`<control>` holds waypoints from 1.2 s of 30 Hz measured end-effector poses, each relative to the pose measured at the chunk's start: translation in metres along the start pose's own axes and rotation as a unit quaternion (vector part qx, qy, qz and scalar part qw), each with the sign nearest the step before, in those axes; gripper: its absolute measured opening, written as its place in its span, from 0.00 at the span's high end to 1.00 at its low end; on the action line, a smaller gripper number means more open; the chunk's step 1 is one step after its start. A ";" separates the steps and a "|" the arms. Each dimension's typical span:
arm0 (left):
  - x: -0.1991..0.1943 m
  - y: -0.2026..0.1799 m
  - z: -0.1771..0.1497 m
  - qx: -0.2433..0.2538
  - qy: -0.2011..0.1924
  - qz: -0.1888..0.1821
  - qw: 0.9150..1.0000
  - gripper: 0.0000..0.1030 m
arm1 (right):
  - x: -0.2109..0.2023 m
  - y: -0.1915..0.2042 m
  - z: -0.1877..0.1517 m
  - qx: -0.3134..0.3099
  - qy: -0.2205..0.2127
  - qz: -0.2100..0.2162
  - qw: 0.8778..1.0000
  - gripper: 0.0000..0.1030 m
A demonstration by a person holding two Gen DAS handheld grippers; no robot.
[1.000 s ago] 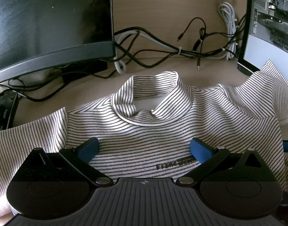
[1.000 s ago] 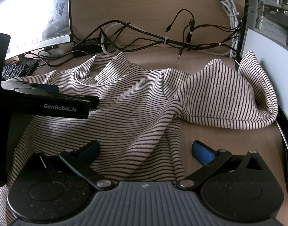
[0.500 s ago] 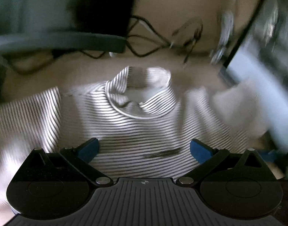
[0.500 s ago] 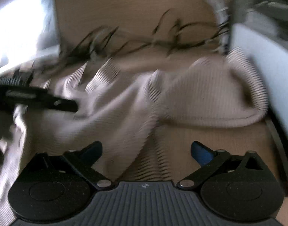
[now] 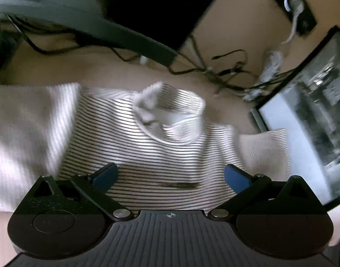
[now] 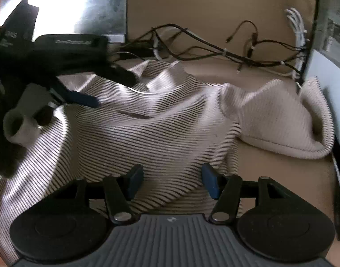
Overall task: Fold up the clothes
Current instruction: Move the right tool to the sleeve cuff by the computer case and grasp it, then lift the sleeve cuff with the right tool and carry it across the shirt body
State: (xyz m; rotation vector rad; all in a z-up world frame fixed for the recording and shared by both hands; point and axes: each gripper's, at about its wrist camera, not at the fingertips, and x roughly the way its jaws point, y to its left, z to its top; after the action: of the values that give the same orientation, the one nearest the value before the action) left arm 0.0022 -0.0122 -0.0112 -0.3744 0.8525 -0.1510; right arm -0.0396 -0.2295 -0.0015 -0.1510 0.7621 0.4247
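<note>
A white, black-striped turtleneck top [image 5: 147, 151] lies spread on a wooden desk, its collar [image 5: 170, 115] toward the back. My left gripper [image 5: 170, 178] is open above the chest, over a dark printed line [image 5: 178, 185]. In the right wrist view the top [image 6: 165, 133] is rumpled, with its right sleeve [image 6: 276, 120] bunched against a white panel. My right gripper [image 6: 170, 182] is open, narrower than before, with striped cloth lying between its blue fingertips [image 6: 210, 182]. The left gripper [image 6: 85, 99] shows at the left, above the top.
A dark monitor [image 5: 125, 11] stands behind the top at the left. Tangled black and white cables [image 6: 214, 49] lie along the back of the desk. A computer case with a white panel [image 5: 303, 138] stands at the right, also in the right wrist view [image 6: 334, 84].
My left gripper has swung left and tilted, so the view is rotated and blurred. My right gripper has moved forward onto the cloth and its jaws have narrowed.
</note>
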 end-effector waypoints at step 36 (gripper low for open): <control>-0.139 -0.072 -0.047 0.014 -0.027 -0.056 0.998 0.00 | -0.118 -0.078 0.139 -0.033 -0.174 -0.297 0.938 0.94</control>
State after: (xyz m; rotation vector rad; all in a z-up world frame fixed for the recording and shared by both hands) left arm -0.1233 -0.0521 0.0862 -0.3981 0.7763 -0.2562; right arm 0.0059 -0.2987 0.1787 -0.3481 0.3234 -0.1024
